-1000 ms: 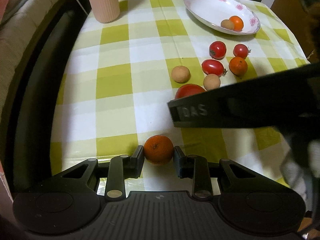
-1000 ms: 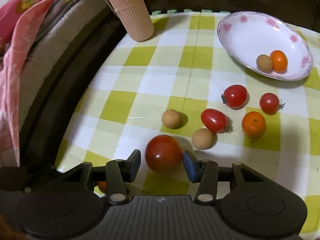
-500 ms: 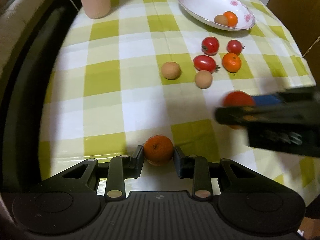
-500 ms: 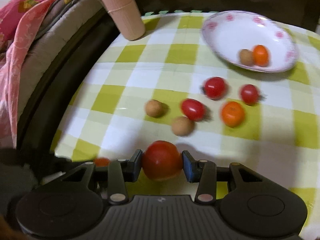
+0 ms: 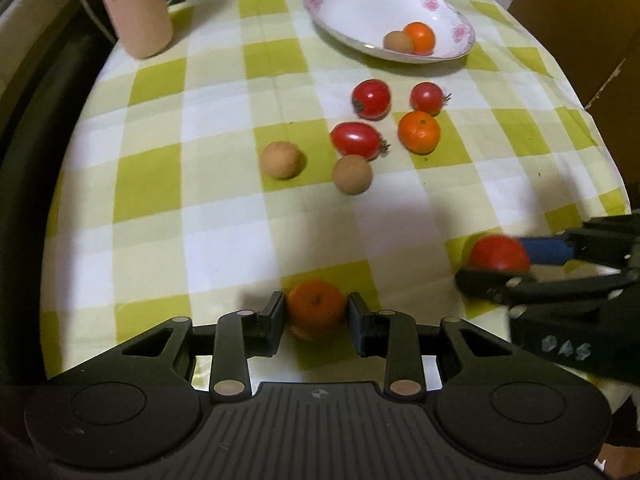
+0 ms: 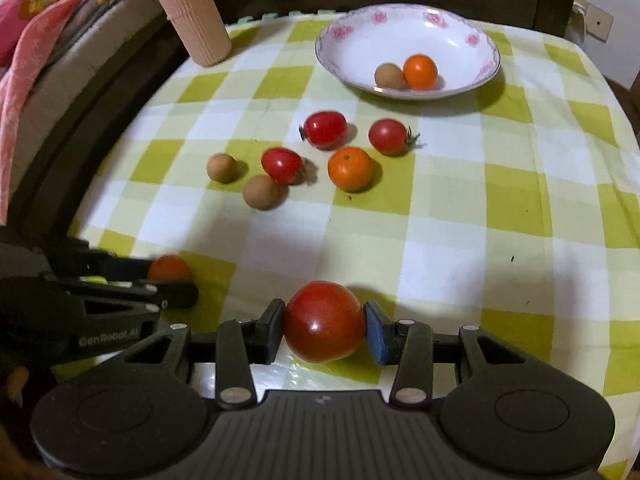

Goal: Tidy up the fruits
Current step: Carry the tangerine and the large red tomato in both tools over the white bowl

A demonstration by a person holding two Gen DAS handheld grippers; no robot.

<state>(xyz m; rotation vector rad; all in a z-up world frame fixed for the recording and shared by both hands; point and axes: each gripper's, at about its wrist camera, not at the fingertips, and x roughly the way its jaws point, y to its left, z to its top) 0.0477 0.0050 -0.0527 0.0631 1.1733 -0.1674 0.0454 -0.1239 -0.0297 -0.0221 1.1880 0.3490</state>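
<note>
My left gripper (image 5: 316,316) is shut on an orange mandarin (image 5: 316,308) just above the near table edge. My right gripper (image 6: 324,326) is shut on a big red tomato (image 6: 324,320); both also show at the right of the left wrist view (image 5: 498,254). A white flowered bowl (image 6: 360,40) at the far side holds a brown fruit (image 6: 389,76) and a small orange (image 6: 420,71). Loose on the cloth are three small tomatoes (image 6: 325,129), one mandarin (image 6: 349,169) and two brown fruits (image 6: 262,192).
A pink ribbed cylinder (image 6: 188,12) stands at the far left corner. The checked green and white tablecloth (image 6: 480,240) covers the table. A dark frame and pink fabric (image 6: 24,40) lie along the left side.
My right gripper closed on the big tomato and carried it from the middle of the table toward the near right. My left gripper kept its hold on the mandarin and pulled back slightly.
</note>
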